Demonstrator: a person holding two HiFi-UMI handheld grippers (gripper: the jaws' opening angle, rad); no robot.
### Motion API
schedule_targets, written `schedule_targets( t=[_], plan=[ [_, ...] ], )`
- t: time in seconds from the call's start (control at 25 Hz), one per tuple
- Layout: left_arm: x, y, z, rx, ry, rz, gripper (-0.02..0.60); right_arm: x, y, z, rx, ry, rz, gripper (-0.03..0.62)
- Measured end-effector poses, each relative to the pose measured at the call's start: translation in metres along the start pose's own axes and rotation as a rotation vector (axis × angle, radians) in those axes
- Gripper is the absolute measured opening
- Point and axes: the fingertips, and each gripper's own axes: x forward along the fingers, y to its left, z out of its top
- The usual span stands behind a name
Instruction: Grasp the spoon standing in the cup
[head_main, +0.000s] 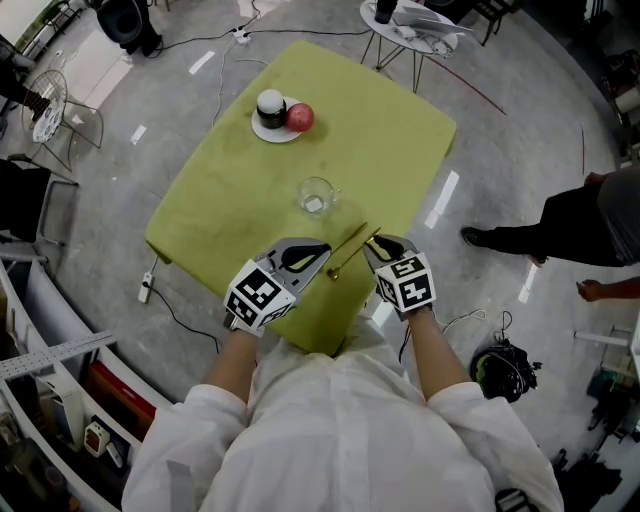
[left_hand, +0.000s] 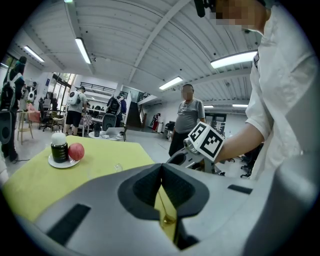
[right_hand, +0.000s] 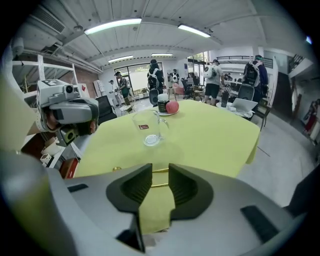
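A gold spoon (head_main: 348, 250) lies flat on the yellow-green table (head_main: 400, 130), near its front corner. It is not in the clear glass cup (head_main: 316, 195), which stands empty farther back. My left gripper (head_main: 322, 252) is at the spoon's left with its tips together; through the gap below them the spoon's bowl (left_hand: 167, 218) shows. My right gripper (head_main: 376, 244) hovers at the handle's end, jaws apart. In the right gripper view the handle (right_hand: 159, 170) runs crosswise just beyond the right gripper (right_hand: 160, 166), untouched by the pads, and the cup (right_hand: 150, 127) stands beyond it.
A white plate (head_main: 272, 133) at the table's far side carries a dark jar (head_main: 270, 102) and a red apple (head_main: 300, 117). A person (head_main: 560, 230) stands on the floor to the right. A round side table (head_main: 420, 35) is behind, and cables run along the floor on the left.
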Motion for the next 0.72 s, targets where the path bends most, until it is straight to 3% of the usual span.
schedule_targets(
  t=[0.72],
  plan=[
    [-0.008, 0.002, 0.007, 0.013, -0.024, 0.018, 0.005, -0.042, 0.044, 0.07, -0.102, -0.269, 0.116, 0.025]
  ],
)
